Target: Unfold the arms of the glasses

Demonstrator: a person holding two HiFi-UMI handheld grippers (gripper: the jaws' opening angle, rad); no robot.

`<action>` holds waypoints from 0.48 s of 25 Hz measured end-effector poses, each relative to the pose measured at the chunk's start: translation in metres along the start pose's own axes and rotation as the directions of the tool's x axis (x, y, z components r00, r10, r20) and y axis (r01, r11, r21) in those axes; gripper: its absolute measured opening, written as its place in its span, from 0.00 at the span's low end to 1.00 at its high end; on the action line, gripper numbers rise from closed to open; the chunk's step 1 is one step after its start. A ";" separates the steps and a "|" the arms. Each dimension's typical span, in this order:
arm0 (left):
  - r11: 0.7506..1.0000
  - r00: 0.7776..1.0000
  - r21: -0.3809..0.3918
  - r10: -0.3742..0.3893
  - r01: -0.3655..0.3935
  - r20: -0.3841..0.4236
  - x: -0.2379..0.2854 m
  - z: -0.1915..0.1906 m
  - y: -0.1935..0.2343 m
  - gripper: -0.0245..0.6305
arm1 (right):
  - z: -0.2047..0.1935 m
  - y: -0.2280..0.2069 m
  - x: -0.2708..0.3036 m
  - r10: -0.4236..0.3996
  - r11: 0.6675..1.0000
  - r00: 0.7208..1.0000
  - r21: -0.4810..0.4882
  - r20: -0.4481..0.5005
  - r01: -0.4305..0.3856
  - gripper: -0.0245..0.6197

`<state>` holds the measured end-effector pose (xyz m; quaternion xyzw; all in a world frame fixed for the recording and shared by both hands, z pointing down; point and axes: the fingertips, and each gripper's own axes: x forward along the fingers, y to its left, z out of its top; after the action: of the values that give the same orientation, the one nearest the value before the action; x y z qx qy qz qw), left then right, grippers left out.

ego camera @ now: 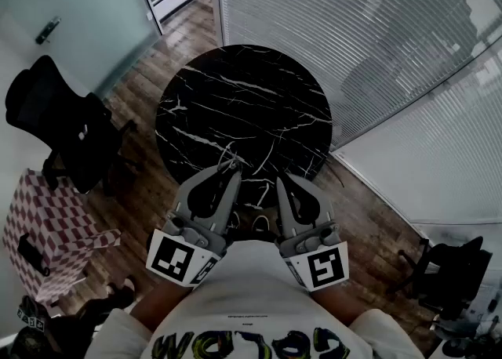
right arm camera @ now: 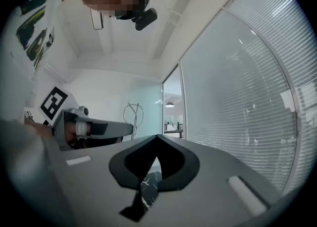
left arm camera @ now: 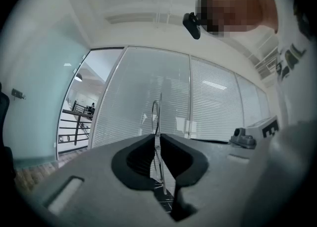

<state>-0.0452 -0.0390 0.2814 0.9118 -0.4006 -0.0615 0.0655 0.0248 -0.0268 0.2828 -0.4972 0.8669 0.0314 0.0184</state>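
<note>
- Two grippers hung level above the near edge of the round black marble tabletop (ego camera: 243, 99). The left gripper (ego camera: 233, 171) was clenched on the thin wire-framed glasses (left arm camera: 156, 114) and held them upright in the air, probably to steady the frame for unfolding.
- The right gripper (ego camera: 280, 180) was closed on nothing and sat just right of the glasses without touching them.
- The fine wire was hard to trace, so I could not tell whether the arms were folded. The left gripper hid the part it clamped.

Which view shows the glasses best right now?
Right gripper view: the glasses show their wire rim side-on. Left gripper view has them edge-on between its jaws; head view, only faint wire over the dark table.
</note>
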 end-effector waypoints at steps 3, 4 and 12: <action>1.000 1.000 -0.001 0.001 -0.001 0.000 0.003 0.001 0.001 0.09 | 0.001 -0.004 0.002 -0.002 1.000 1.000 0.000 0.003 0.002 0.04; 1.000 1.000 -0.002 0.001 -0.001 0.000 0.004 0.001 0.000 0.09 | 0.001 -0.005 0.002 -0.005 1.000 1.000 0.001 0.004 0.005 0.04; 1.000 1.000 -0.012 -0.012 0.012 0.010 0.003 0.007 -0.004 0.09 | 0.007 0.001 -0.001 0.042 0.999 0.998 0.007 0.042 -0.042 0.09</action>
<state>-0.0414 -0.0395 0.2735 0.9135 -0.3950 -0.0691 0.0686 0.0244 -0.0252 0.2763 -0.4781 0.8767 0.0387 0.0376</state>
